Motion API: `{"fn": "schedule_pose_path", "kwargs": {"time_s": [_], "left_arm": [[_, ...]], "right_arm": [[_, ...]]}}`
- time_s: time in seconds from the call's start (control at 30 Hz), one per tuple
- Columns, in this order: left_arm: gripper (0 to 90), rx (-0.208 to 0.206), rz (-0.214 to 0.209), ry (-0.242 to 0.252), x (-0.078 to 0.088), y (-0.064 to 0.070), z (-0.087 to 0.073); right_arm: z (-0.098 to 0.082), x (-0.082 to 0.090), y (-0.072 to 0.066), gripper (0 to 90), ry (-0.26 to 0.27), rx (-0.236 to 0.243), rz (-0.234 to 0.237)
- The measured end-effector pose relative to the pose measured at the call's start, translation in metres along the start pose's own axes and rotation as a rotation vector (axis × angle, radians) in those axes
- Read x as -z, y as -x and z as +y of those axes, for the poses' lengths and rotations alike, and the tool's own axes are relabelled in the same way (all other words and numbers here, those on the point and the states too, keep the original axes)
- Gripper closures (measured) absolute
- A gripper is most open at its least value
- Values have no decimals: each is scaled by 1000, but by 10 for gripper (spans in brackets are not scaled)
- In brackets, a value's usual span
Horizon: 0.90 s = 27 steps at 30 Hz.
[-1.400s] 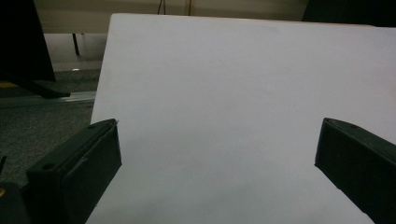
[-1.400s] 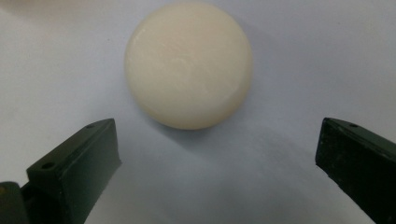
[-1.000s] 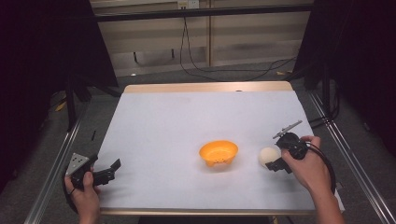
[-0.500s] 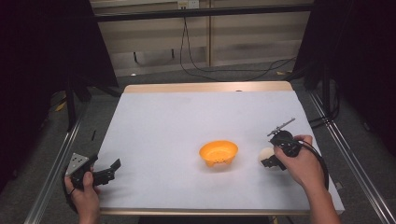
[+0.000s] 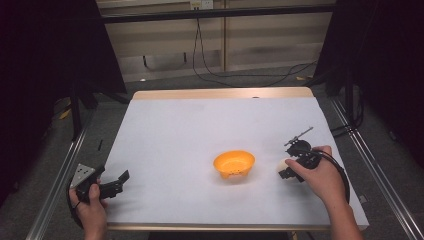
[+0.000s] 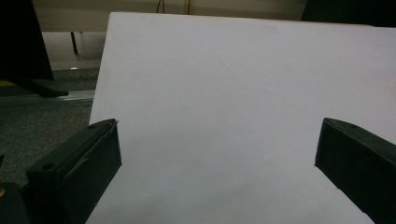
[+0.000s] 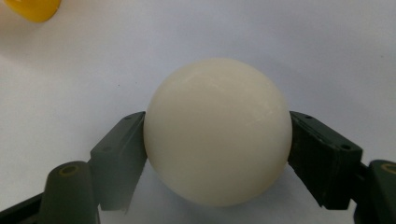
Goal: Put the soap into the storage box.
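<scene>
Right gripper (image 5: 286, 169), lower right of the high view: fingers (image 7: 119, 154) have just been closing and now pinch the white ball (image 7: 217, 130) from both sides. Ball sits on the white table (image 5: 200, 125), just right of the orange bowl (image 5: 234, 164), not touching it. In the right gripper view the bowl edge shows at upper left. Left gripper (image 5: 117, 181), lower left of the high view: 2 fingers (image 6: 77, 172) spread wide over bare table, holding nothing.

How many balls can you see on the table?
1. The cream ball sits to the right of the orange bowl, squeezed between the jaws of the right claw. No others seem hidden anywhere.
</scene>
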<state>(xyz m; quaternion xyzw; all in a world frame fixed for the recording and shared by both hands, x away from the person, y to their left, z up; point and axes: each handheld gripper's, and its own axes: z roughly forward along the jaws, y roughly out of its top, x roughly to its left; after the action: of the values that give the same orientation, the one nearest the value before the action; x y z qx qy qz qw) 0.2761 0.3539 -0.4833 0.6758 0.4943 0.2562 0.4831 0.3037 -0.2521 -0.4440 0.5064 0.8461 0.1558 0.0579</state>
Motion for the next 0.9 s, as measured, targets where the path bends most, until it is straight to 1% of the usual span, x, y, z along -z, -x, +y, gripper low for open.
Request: {"fn": "schedule_pose_path", "kwargs": {"time_s": [0.03, 0.1, 0.13, 0.17, 0.23, 0.27, 0.3, 0.33, 0.37, 0.53, 0.63, 0.67, 0.77, 0.8, 0.9], "left_arm": [[2, 4, -1, 3, 0, 0, 0], [2, 4, -1, 3, 0, 0, 0], [2, 5, -1, 3, 0, 0, 0], [2, 5, -1, 3, 0, 0, 0], [2, 5, -1, 3, 0, 0, 0], [2, 5, -2, 3, 0, 0, 0], [2, 5, -1, 3, 0, 0, 0], [2, 4, -1, 3, 0, 0, 0], [2, 5, -1, 3, 0, 0, 0], [2, 5, -2, 3, 0, 0, 0], [2, 0, -3, 0, 0, 0, 0], [2, 1, -2, 0, 0, 0, 0], [3, 8, -10, 1, 0, 0, 0], [3, -3, 1, 3, 1, -1, 0], [4, 2, -1, 6, 1, -1, 0]], "right_arm": [[0, 0, 0, 236, 4, -10, 5], [1, 0, 0, 237, -9, -12, 11], [1, 0, 1, 237, -12, 2, 5], [2, 1, 0, 237, -15, -4, 3], [2, 2, 0, 237, -6, 5, 1], [2, 2, 0, 238, 6, 0, 3], [2, 3, 0, 238, 10, 4, 7], [2, 5, -1, 238, 11, -4, 8], [3, 6, 0, 238, 17, 4, 12], [7, 11, -3, 238, 23, 0, 32], [11, 16, -5, 238, 26, 14, 37], [12, 17, -6, 238, 25, 11, 38], [17, 19, -9, 238, 31, 31, 41], [18, 20, -9, 238, 25, 28, 43], [22, 21, -13, 238, 28, 38, 44]]}}
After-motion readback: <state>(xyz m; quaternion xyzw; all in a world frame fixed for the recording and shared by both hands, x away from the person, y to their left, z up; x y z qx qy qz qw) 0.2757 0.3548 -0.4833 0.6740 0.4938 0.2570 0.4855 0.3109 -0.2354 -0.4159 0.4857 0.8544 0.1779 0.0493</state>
